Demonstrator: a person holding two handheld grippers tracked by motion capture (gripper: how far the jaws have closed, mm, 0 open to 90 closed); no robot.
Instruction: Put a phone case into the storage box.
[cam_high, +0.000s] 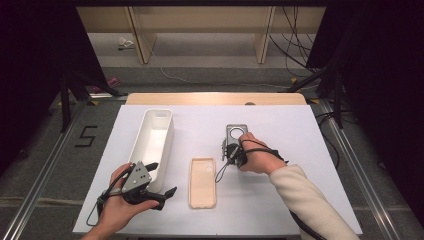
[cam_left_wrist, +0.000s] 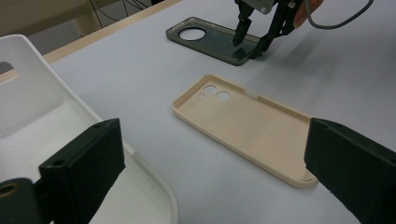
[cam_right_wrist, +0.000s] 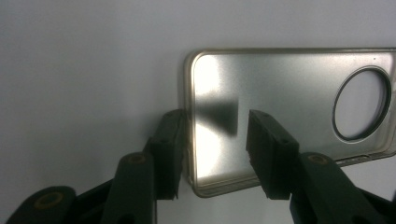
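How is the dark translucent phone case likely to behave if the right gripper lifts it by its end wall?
The dark phone case looks thin and hollow, so probably light and somewhat flexible. Its glossy surface reflects the jaws, so it may be slippery. The right gripper straddles just the short end rim, one jaw outside and one inside; held there, the far end with the round cutout may droop.

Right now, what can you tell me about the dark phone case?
The dark phone case is smoky, see-through plastic with one big round camera hole. It lies flat, hollow side up, on the white table, beyond the beige case. The right gripper straddles its end rim, one jaw outside and one inside, not yet closed.
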